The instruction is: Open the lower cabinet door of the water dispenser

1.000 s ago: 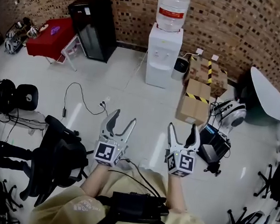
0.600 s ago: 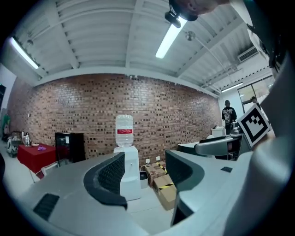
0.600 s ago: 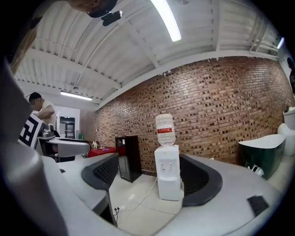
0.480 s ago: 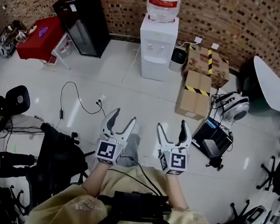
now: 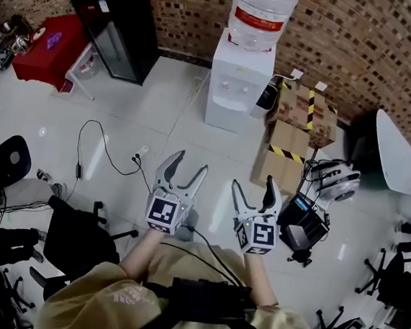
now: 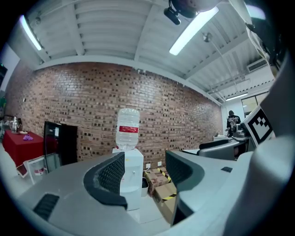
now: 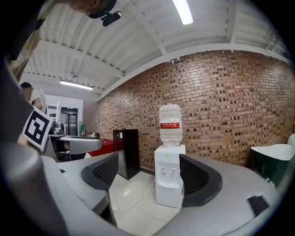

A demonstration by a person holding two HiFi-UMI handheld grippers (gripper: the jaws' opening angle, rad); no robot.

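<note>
Claws hanging open, well short of the water dispenser (image 5: pixel 237 76).
I am holding my left claw (image 5: pixel 191 163) and right claw (image 5: pixel 253 183) side by side above the white floor (image 5: pixel 194 130), both with jaws spread wide and nothing between them. They are pointing toward the dispenser, which is standing against the brick wall (image 5: pixel 362 38) with a big bottle (image 5: pixel 263 14) sitting on top and its lower cabinet door (image 7: pixel 168 193) shut. Cardboard boxes (image 5: pixel 288 150) are lying just to its right, and a black fridge (image 5: pixel 114 25) is standing to its left.
</note>
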